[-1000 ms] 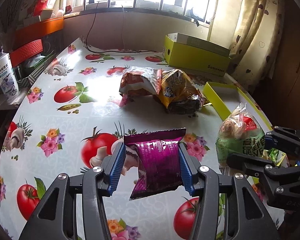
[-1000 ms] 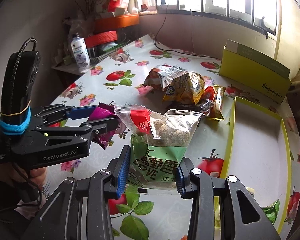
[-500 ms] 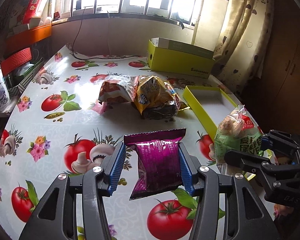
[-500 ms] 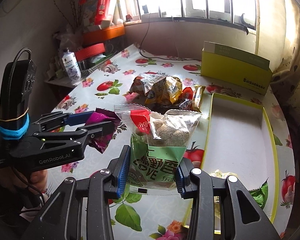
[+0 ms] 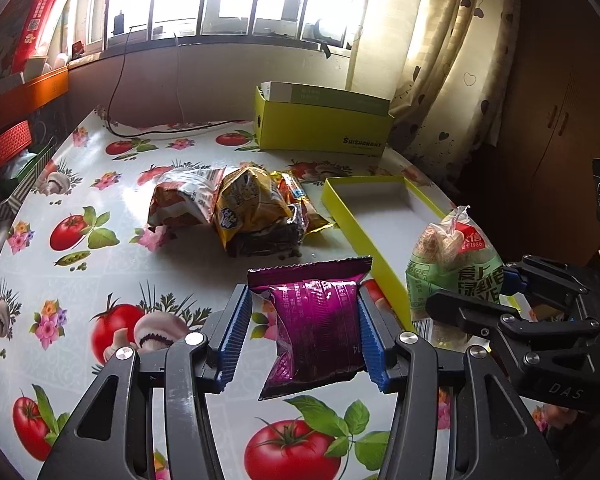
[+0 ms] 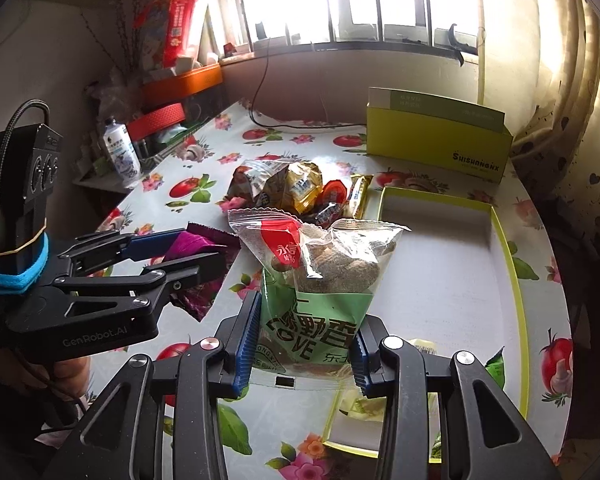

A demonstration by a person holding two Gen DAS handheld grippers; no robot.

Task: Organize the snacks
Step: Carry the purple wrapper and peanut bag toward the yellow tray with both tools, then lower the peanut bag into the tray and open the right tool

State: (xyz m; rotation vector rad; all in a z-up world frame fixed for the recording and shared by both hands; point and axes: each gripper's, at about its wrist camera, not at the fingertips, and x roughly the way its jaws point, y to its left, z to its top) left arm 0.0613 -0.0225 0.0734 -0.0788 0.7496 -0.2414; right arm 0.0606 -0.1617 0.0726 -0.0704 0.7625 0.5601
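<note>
The left gripper (image 5: 304, 336) is clamped on a purple foil snack packet (image 5: 316, 332), its blue ribbed pads pressing the packet's two sides while the crimped top edge stands clear above the fingers. The right gripper (image 6: 304, 344) grips a green-and-clear bag of round biscuits (image 6: 320, 280) by its lower green part, the see-through top rising upright at twelve o'clock. In the right wrist view the left gripper sits at nine o'clock of the bag, the purple packet showing between its fingers, with a hand (image 6: 66, 376) under its black handle. Both packets hang above the tomato-and-flower tablecloth (image 5: 100, 280). At one to two o'clock from the purple packet lies the shallow yellow-green tray (image 5: 364, 236), white inside, and the biscuit bag is over its near edge. At eleven to twelve o'clock, a heap of loose snack bags (image 5: 236, 208) lies on the cloth beside the tray. Beyond, at twelve o'clock, stands a yellow-green box (image 5: 324, 128) near the window wall.
</note>
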